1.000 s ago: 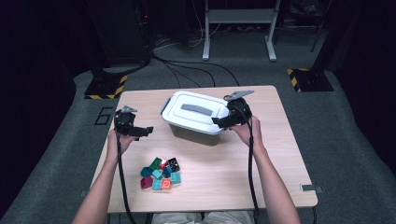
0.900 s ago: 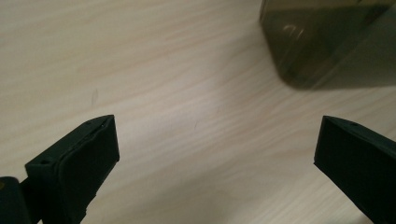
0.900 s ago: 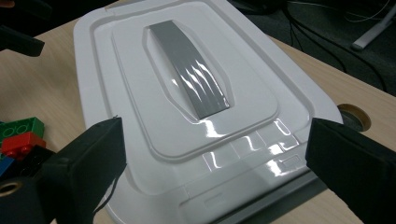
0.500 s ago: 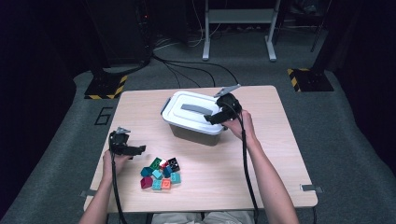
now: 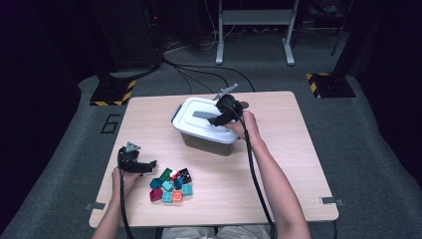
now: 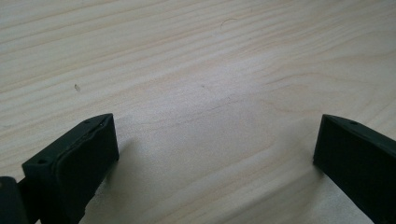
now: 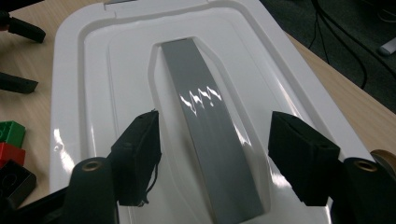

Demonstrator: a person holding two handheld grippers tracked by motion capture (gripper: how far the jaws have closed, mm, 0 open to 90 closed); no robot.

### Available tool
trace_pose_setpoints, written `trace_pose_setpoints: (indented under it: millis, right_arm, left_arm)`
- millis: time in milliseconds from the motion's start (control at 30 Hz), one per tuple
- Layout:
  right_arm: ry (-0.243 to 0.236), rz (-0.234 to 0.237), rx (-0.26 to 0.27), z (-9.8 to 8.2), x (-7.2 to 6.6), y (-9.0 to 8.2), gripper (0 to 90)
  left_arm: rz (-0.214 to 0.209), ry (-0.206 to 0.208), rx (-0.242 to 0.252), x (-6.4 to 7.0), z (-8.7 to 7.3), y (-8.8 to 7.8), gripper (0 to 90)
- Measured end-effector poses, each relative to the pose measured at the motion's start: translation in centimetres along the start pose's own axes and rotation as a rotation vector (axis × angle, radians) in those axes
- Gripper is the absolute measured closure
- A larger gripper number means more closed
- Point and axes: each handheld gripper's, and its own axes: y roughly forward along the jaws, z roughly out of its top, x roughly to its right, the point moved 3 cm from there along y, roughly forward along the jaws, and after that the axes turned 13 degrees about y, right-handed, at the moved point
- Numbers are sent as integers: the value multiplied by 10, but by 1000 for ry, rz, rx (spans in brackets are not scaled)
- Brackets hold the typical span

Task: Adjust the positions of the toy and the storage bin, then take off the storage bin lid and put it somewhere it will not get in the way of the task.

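So since a second ago my right hand has slid in from the box's right end to over the lid, and my left hand has dropped from up beside the box down to the table by the bricks. My right fingers (image 7: 212, 158) have just been closing and now sit about half open, one on each side of the grey handle (image 7: 210, 126). They aren't pressing on it yet as far as I can see, there's white lid showing between each pad and the strip.

The bit that matters: the handle is a long flat grey strip lying in a sunken channel down the middle of the white lid (image 5: 201, 112), and its long axis runs straight away from me between the fingers. So the fingers straddle it crosswise, which I reckon is right for pinching it, they just need to come lower and close more.

The storage box (image 5: 206, 134) itself sits a bit behind the middle of the table (image 5: 293, 164), dark tub, glossy white lid still on. My right hand (image 5: 244, 124) is the near one by far.

My left fingers (image 6: 215, 154) are wide open over bare wood, holding nothing, just beside the pile of toy bricks (image 5: 171, 184) at the front left, well apart from the box.
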Motion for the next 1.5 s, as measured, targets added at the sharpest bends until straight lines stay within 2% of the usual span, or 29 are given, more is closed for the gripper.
trace_pose_setpoints:
  millis: [33,67,233,467,633,800,867,1133,1233,1500]
  right_arm:
    - [11,0,-2,1,-2,2,361]
    - [-8,0,-4,3,-2,3,370]
    - [-17,5,-27,8,-1,10,400]
    - [-7,3,-40,10,2,12,462]
    - [-30,-2,-54,10,2,11,505]
    - [-31,25,-58,10,0,12,559]
    - [-19,54,-59,10,1,13,606]
    - [-27,77,-69,12,-1,11,658]
    - [-7,50,-70,12,-3,11,667]
    - [-5,53,-65,10,-5,9,668]
  left_arm:
    - [0,-1,0,0,0,0,0]
    - [-1,-2,-5,0,0,-1,0]
    - [6,-20,4,0,0,0,5]
    - [6,-21,4,0,0,0,9]
    - [10,-21,5,0,0,-1,15]
    - [10,-21,6,0,0,-1,15]
    - [9,-21,7,0,0,-1,19]
    - [9,-20,6,0,0,-1,22]
    - [10,-22,9,0,0,-1,23]
    - [12,-24,11,0,0,-1,26]
